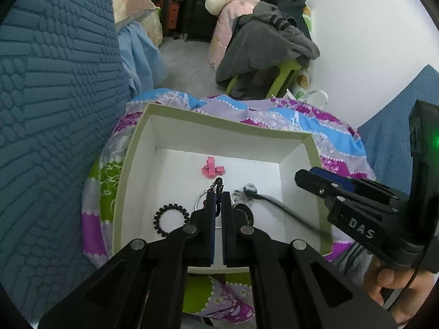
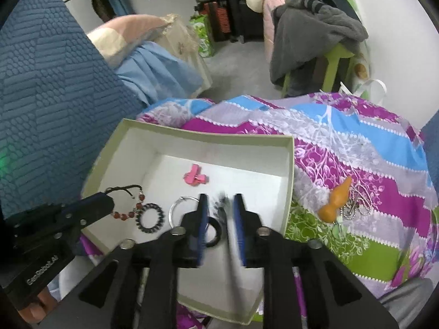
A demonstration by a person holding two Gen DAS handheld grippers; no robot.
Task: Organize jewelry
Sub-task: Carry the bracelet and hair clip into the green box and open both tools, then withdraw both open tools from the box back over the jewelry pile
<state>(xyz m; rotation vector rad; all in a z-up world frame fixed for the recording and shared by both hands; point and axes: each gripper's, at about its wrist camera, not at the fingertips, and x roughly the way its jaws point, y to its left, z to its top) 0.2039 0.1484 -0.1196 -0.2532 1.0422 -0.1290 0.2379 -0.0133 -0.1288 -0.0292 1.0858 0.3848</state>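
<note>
The left gripper is nearest, its jaws closed on the black cord of a beaded bracelet, which hangs over the left part of the open box; the red-brown beads show in the right wrist view, just beside a black spiral hair tie lying on the white floor of the box; the right gripper stands over the right part of the same box with its jaws apart, and a dark blurred thing is between them, but I cannot tell if the pads press on it; a silver ring and a black ring lie under the two grippers; further in, near the back wall of the box, lies a small pink clip, well apart from the rest; the box sits on a patterned cloth of purple, blue and green; on this cloth, right of the box, an orange piece touches a silver chain; behind, a green stool carries grey clothes.
</note>
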